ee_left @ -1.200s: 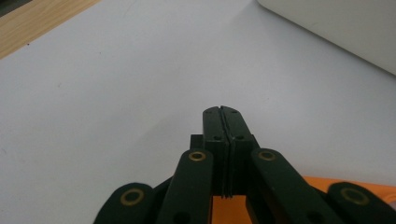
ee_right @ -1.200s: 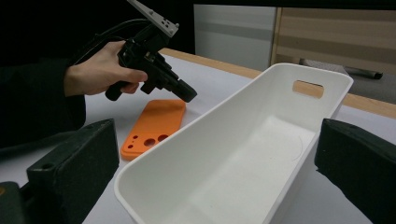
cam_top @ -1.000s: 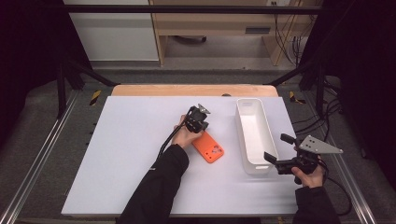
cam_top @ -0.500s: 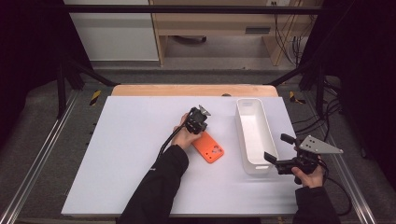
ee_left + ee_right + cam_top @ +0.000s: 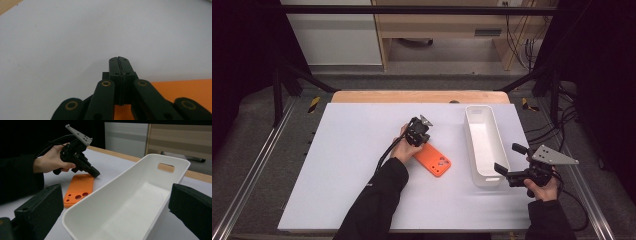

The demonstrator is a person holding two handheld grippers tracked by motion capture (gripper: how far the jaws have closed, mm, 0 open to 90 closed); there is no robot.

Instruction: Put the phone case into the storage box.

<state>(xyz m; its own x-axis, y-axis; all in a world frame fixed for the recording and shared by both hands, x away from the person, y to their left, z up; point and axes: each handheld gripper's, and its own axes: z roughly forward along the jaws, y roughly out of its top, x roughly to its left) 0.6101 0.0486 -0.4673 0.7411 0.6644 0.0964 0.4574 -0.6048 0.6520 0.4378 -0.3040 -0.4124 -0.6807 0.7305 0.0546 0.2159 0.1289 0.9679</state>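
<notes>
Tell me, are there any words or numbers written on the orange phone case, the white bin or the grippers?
None: no words, numbers or signs can be read.
Orange phone case: plain, with camera holes.
White bin: plain, no label.
Left hand-held gripper, right hand-held gripper: no readable marking.

This is a lab-style recording bay rather than a home. A plain white table (image 5: 352, 165) stands as the centre, mounted between aluminium rails (image 5: 249, 175) that run along both its sides. Black curtains (image 5: 242, 45) close off the space left and right of the table. Behind the table sit a light wooden bench (image 5: 437, 22) and a white cabinet (image 5: 329, 32), and loose cables (image 5: 522, 30) hang beyond its far right corner.
</notes>
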